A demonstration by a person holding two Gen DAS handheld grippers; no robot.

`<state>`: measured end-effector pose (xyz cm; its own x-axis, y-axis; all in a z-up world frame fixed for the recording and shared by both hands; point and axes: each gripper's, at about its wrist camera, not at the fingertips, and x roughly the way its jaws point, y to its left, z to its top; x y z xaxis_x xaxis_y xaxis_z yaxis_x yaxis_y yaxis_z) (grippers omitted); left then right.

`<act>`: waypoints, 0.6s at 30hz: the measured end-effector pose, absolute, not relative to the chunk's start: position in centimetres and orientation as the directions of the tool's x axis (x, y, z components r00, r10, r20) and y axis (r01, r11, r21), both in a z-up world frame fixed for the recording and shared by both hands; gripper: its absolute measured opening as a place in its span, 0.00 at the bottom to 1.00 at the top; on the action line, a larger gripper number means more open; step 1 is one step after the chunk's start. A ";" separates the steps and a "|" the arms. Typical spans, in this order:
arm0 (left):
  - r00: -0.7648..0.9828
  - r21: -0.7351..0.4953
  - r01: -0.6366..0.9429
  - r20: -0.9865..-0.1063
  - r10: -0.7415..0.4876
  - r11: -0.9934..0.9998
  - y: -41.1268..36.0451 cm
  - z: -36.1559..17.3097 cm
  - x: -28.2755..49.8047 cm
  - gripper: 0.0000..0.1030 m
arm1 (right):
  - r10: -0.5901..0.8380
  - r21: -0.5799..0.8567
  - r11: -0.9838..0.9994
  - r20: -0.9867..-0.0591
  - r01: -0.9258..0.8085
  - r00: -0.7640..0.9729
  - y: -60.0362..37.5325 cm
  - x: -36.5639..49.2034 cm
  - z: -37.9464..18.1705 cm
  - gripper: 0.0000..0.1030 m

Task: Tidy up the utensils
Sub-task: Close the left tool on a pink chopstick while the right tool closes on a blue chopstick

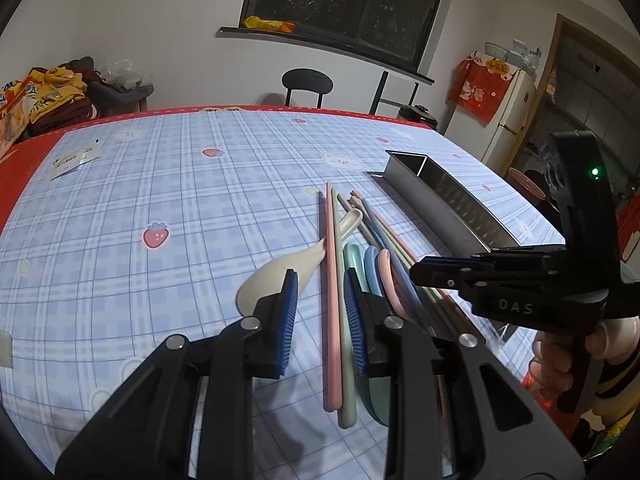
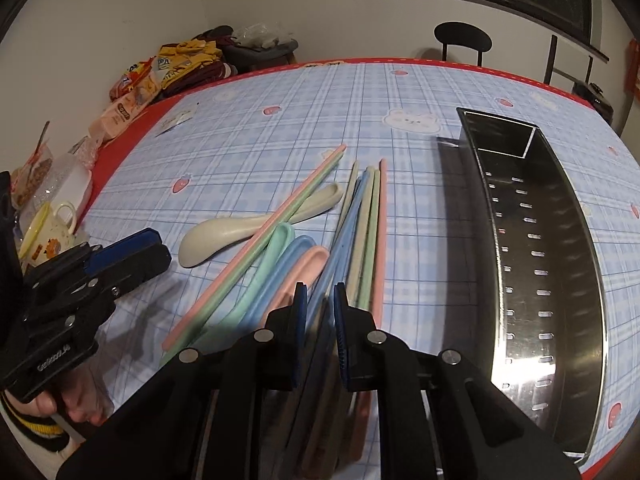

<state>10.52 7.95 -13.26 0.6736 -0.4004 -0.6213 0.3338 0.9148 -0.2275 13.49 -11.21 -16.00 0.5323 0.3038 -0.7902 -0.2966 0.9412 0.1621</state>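
Both wrist views look steeply down, close over the blue plaid worktop (image 1: pixel 160 184), sharing the pastel plastic utensil pile (image 2: pixel 304 240).

The right tool (image 1: pixel 416 274) body reads "DAS".

Both grippers (image 1: pixel 320 320) (image 2: pixel 321 328) are black with ribbed blue pads (image 1: pixel 289 312) and silver screws. The sleeve (image 2: pixel 38 430) is yellow-and-black striped.

Pastel chopsticks (image 2: pixel 362 224) and 4 spoons (image 2: pixel 256 224) (cream, green, blue, pink) lie beside the perforated steel holder (image 2: pixel 536 264).
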 end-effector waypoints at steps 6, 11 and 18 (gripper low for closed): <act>0.666 -0.225 0.334 -0.631 -0.398 0.915 7.9 -13.6 10.5 0.26 | 0.290 0.148 0.944 -0.798 -0.295 0.528 -10.6 13.9 -16.5 0.13; 0.660 -0.226 0.338 -0.635 -0.401 0.914 7.8 -13.7 10.6 0.26 | 0.273 0.121 0.946 -0.798 -0.300 0.538 -10.1 14.0 -16.9 0.14; 0.652 -0.219 0.345 -0.644 -0.401 0.913 7.5 -13.9 10.5 0.26 | 0.225 0.045 0.948 -0.794 -0.314 0.565 -9.6 13.6 -17.0 0.14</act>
<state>10.55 7.52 -13.88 0.6518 -0.4006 -0.6440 0.3449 0.9128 -0.2187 13.61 -9.63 -16.98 0.5654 0.2246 -0.7937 -0.3137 0.9485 0.0449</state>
